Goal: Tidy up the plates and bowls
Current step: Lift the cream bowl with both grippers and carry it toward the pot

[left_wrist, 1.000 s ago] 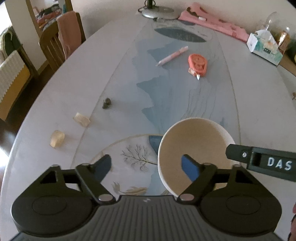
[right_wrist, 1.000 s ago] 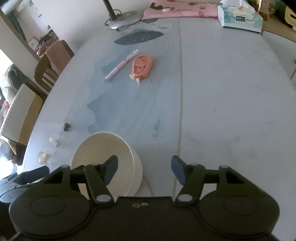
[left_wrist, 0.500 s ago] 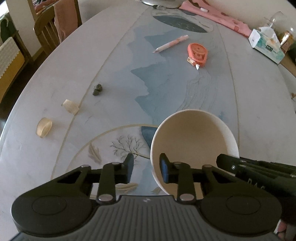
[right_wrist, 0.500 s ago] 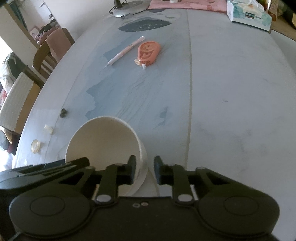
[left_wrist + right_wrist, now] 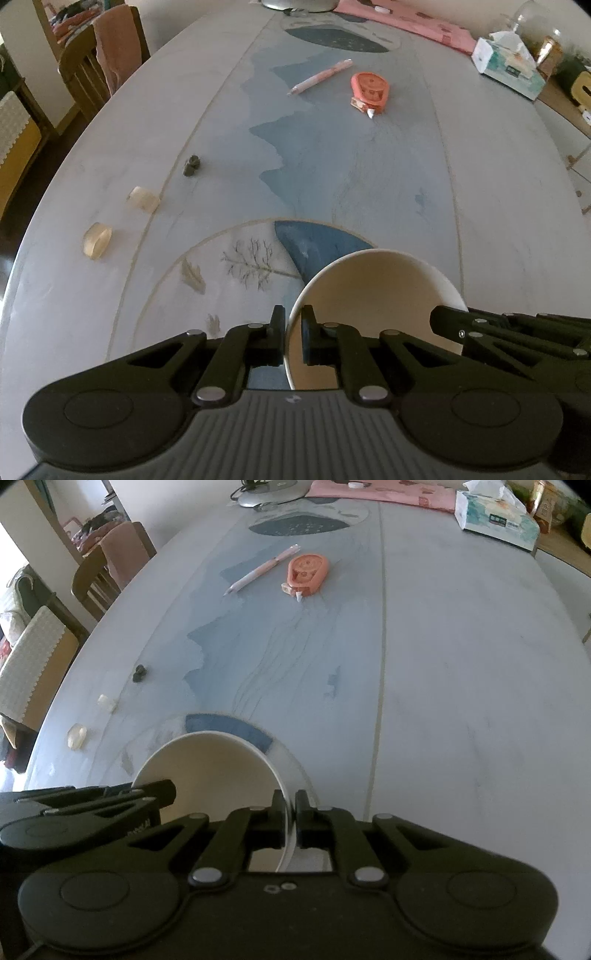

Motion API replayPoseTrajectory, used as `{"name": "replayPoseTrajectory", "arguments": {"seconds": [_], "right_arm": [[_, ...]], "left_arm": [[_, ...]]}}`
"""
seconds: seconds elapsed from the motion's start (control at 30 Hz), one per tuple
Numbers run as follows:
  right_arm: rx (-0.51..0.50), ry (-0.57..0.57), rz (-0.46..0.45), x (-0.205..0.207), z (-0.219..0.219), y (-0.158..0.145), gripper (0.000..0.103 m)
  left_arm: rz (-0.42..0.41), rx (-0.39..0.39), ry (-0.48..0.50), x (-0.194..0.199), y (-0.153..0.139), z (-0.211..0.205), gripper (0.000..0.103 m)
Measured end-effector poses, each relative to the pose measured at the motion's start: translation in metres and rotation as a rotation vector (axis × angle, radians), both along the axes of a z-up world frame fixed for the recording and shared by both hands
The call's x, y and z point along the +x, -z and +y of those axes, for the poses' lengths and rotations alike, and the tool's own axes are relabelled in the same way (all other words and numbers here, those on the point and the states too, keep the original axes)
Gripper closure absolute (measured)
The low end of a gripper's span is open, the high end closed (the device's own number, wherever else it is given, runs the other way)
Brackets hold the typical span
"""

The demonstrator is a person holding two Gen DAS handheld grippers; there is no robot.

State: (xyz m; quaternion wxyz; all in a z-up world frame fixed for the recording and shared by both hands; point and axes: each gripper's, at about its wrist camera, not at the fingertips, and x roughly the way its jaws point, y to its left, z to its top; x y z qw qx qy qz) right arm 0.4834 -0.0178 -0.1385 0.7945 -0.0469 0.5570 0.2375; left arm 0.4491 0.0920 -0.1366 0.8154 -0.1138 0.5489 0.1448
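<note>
Nearest the cameras, both tongs are clamped on the rim of the same cream bowl (image 5: 373, 295), from opposite sides. The left tongs (image 5: 293, 332) grip the bowl's left edge, one finger outside the wall and one inside, pressed together with only the thin rim between them. The right tongs (image 5: 290, 812) pinch the right edge in the same way; in the left wrist view their black linkage reaches in from the right over the bowl's rim. The bowl is empty and sits at the near end of the counter (image 5: 498, 206), over a printed round panel with a bare tree and a dark blue crescent. In the right wrist view a pale curved edge shows just beyond the bowl's right side; what it is cannot be told.

A little farther, on the left part of the counter, lie two small translucent loops (image 5: 96, 240), and beyond them a small dark lump (image 5: 192, 166). Well apart from the bowl, toward the middle, a pink pen (image 5: 320, 76) lies aslant, and just beside it on the right rests an orange correction-tape dispenser (image 5: 369, 88).

At the far end a pink cloth (image 5: 380, 493) stretches across the counter, with a grey lamp base (image 5: 273, 493) to its left and a tissue box (image 5: 495, 520) at the far right. Off the counter's left edge stands a wooden chair (image 5: 88, 74) with a pink garment draped over its back.
</note>
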Motion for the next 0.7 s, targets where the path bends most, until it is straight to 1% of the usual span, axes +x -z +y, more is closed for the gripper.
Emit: {"name": "replayPoseTrajectory", "arguments": {"seconds": [0.27,0.47,0.7], "right_arm": [[0.0,0.032,0.006,-0.032,-0.018,-0.032,0.098],[0.007,0.053,-0.032,-0.067,-0.038,-0.067,0.098],[0.004,0.079,-0.054,-0.113,-0.062,-0.099,0.098]], "left_arm": [[-0.026,-0.008,0.049,-0.035,-0.037,-0.021,0.095],[-0.056,-0.001,0.093,-0.068,-0.071,-0.039,0.095],[-0.072,-0.005,0.161,-0.11,-0.101,-0.062,0.095]]}}
